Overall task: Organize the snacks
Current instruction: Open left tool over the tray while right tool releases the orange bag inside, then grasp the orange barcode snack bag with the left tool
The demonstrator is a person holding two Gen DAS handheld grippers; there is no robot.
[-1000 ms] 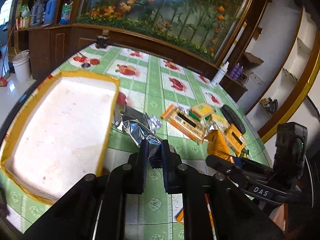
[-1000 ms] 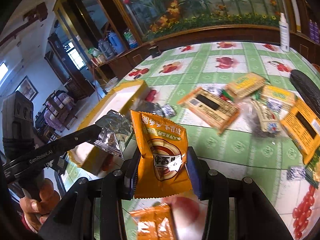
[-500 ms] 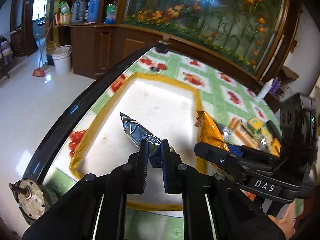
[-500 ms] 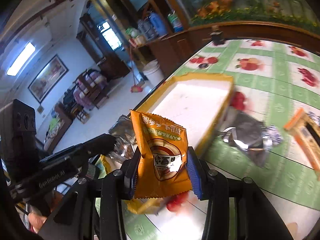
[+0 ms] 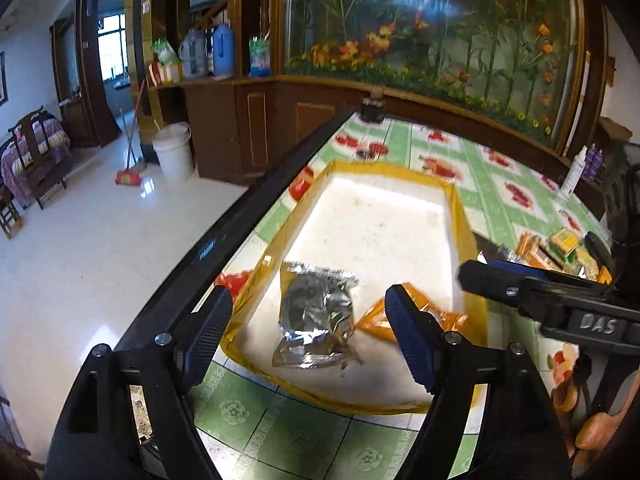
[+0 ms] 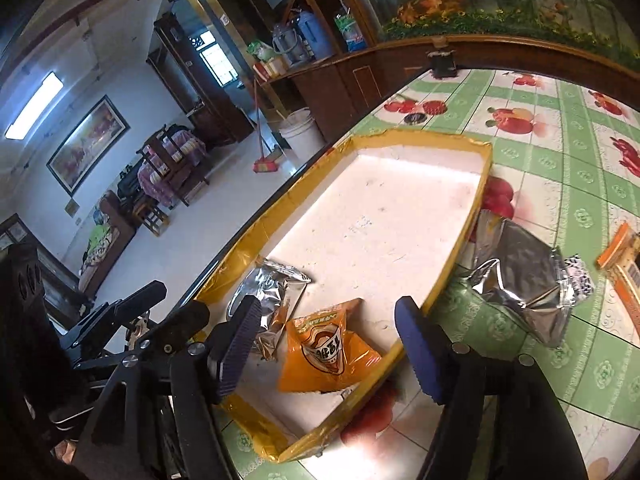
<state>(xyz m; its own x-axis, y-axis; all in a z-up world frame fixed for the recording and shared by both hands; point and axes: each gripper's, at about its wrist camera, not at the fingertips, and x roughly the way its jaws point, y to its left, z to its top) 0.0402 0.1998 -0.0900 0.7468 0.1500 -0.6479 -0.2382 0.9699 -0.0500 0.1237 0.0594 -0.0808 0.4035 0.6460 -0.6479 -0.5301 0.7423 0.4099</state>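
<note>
A shallow white tray with a yellow taped rim (image 5: 466,232) (image 6: 456,272) lies near the table's left edge. In its near end rest a silver foil snack bag (image 5: 316,316) (image 6: 262,292) and an orange snack bag (image 5: 376,318) (image 6: 326,354), side by side. My left gripper (image 5: 308,336) hangs over the silver bag, its jaws opening, the pads clear of it. My right gripper (image 6: 326,348) is over the orange bag, jaws opening too, pads not touching it. The right gripper's finger (image 5: 520,284) shows beside the tray in the left wrist view.
Another silver bag (image 6: 520,280) lies on the green fruit-print tablecloth (image 6: 580,168) just right of the tray. Several orange and yellow snack packs (image 5: 556,248) sit further right. A white bottle (image 5: 573,172) stands at the back. The table's dark edge (image 5: 240,224) runs along the tray's left.
Both grippers carried their bags left over the tray, then opened. The silver and orange bags now lie in the tray's near end.
</note>
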